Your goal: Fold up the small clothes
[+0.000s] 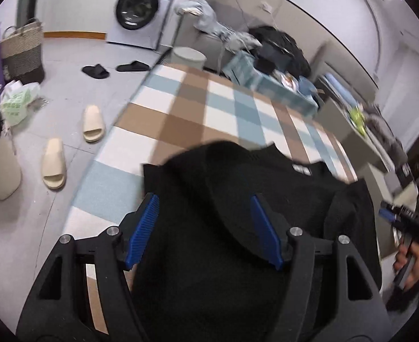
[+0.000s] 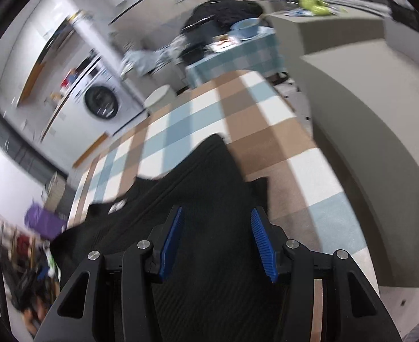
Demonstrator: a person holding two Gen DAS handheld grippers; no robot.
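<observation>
The left gripper [image 1: 205, 213] stands with jaws apart above the black knitted top [image 1: 266, 199], which lies on the checked tablecloth [image 1: 195, 108]; the right gripper [image 2: 216, 228] likewise gapes, gripping nothing; next, pinch matching hem corners and keep the fold square.

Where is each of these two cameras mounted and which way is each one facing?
Left wrist: sits on the left gripper, looking down along its open blue-padded fingers at the black garment on the checked mat; the person's right hand with the right gripper shows at the right edge.
Right wrist: sits on the right gripper, fingers apart, facing down over the same garment.
Shared: garment, mat, washing machine, blue-clothed table.
</observation>
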